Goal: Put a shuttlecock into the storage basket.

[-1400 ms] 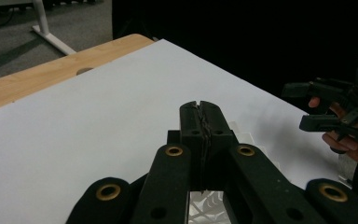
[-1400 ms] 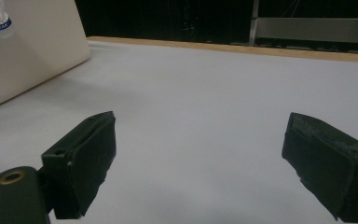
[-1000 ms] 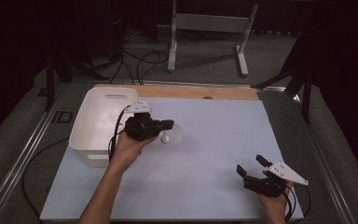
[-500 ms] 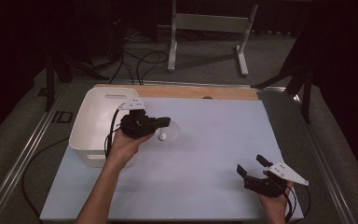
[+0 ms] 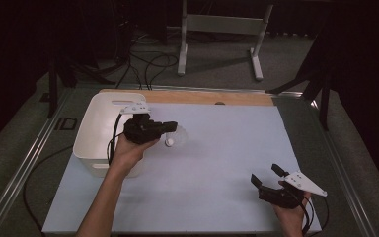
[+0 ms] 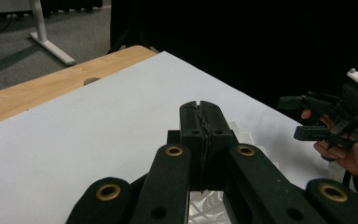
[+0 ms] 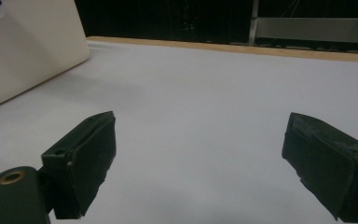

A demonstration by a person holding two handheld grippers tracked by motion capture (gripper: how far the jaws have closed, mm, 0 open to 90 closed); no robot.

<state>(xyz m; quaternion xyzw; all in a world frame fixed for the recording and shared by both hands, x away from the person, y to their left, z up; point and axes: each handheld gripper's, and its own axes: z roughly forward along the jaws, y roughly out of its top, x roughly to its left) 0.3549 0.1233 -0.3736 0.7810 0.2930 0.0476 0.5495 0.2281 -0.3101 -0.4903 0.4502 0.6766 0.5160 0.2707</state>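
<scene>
Two grippers work over a white mat (image 5: 212,168) on the table. The left gripper (image 5: 170,127) sits just right of a white bin (image 5: 96,133) at the mat's left side. Its jaws are pressed tight together with only a thin seam between the pads, as the left gripper view shows (image 6: 200,126). Something pale and ribbed peeks out below them there, and in the high view a small clear-and-white object (image 5: 173,139) hangs or lies right at the jaw tips. It seems to be pinched by a thin edge, but I cannot tell for certain that it is held. It is above the mat, just beside the bin and outside it.

The right gripper (image 5: 267,177) rests near the mat's near right corner, well apart from the object. Its jaws stand wide apart with nothing between them, bare mat showing in the gap in the right gripper view (image 7: 200,163). The bin's wall (image 7: 28,46) shows there at upper left.
</scene>
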